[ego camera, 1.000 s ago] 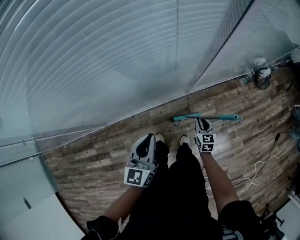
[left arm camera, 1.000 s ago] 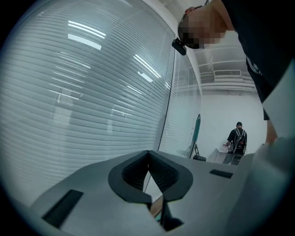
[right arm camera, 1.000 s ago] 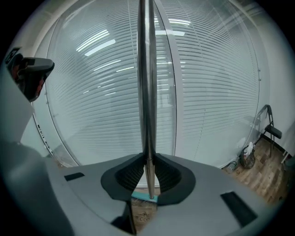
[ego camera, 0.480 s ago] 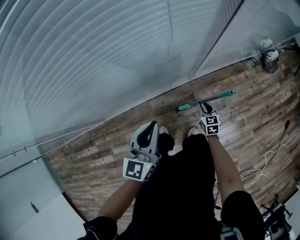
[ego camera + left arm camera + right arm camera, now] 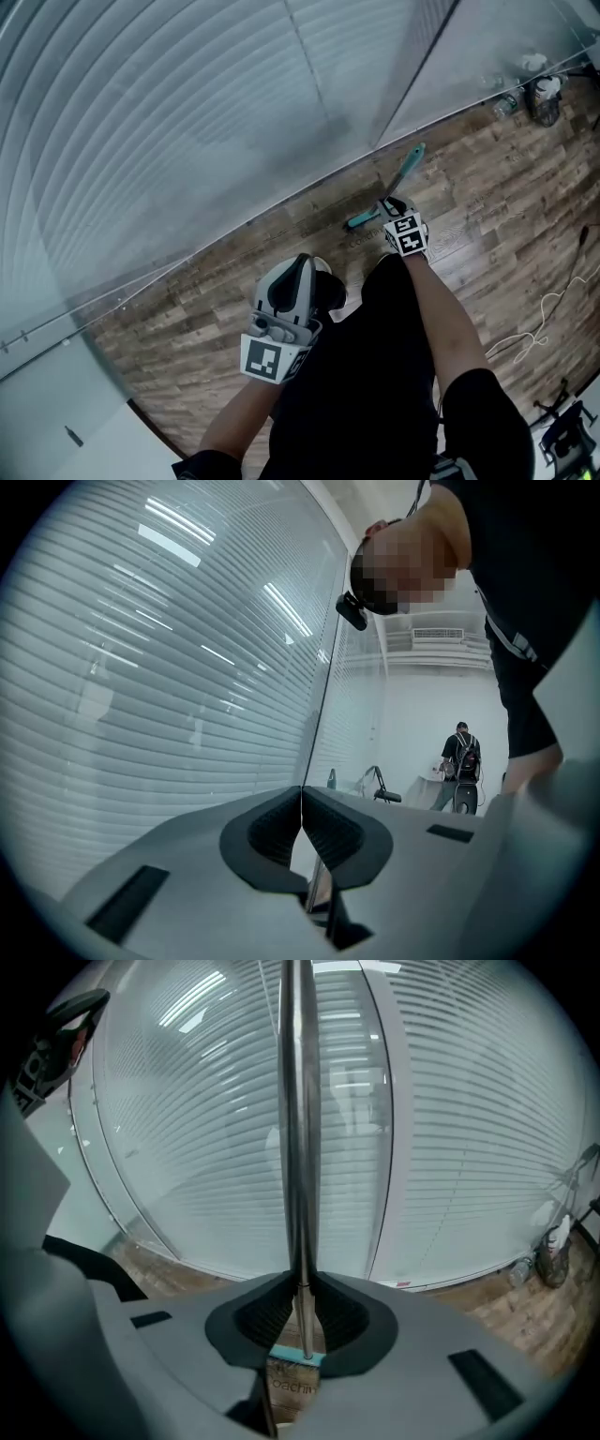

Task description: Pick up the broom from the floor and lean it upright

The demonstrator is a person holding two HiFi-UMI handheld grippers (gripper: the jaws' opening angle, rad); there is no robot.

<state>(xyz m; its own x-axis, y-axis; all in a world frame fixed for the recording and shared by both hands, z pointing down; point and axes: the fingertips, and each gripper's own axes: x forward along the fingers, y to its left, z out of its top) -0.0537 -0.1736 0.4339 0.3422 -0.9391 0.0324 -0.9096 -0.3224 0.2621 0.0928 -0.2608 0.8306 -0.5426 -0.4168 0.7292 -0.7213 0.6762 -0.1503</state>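
The broom's teal head (image 5: 392, 187) lies slanted on the wood floor by the glass wall. In the right gripper view its metal handle (image 5: 298, 1129) rises straight up out of the jaws, with a teal collar (image 5: 298, 1356) just below them. My right gripper (image 5: 390, 206) is low over the floor and shut on that handle (image 5: 300, 1312). Over the person's dark trousers my left gripper (image 5: 301, 267) is held level, jaws together and nothing between them (image 5: 302, 810).
A glass wall with blinds (image 5: 187, 122) runs along the floor's far side. Bottles and a dark object (image 5: 539, 94) stand at the top right. A white cable (image 5: 539, 323) lies on the floor at the right. A person (image 5: 461, 761) and a chair (image 5: 384, 787) are far off.
The right gripper has sunk toward the floor by the glass wall with the broom. The teal head has swung from lying crosswise to pointing up and right. The left gripper has dropped a little.
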